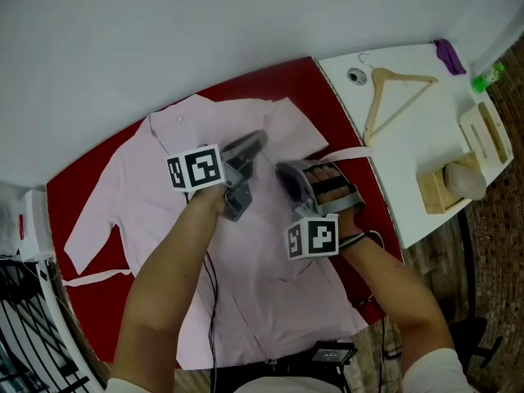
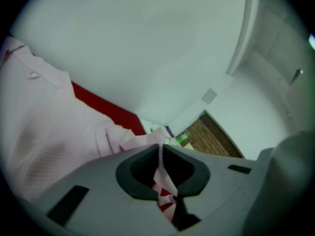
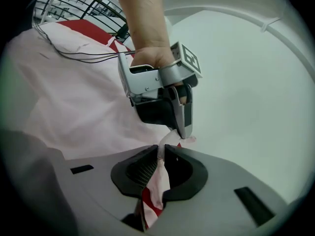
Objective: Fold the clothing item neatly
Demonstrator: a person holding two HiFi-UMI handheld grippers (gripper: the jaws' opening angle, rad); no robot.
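The pink short-sleeved cloth shirt point(image 1: 139, 187) lies open on the flat red table top point(image 1: 86, 170). On the left, its sleeve and side are flat and not folded yet. In the middle, the left gripper point(image 1: 255, 142) is pressed together on a bit of the pink cloth. Just beside it, the right gripper point(image 1: 285, 170) is pinching the same bit of shirt, near the other sleeve. I think the first fold is only starting. Both sides and the bottom are left to fold. Far right, a wooden clothes hanger point(image 1: 409, 75) rests on the white table point(image 1: 393, 170).
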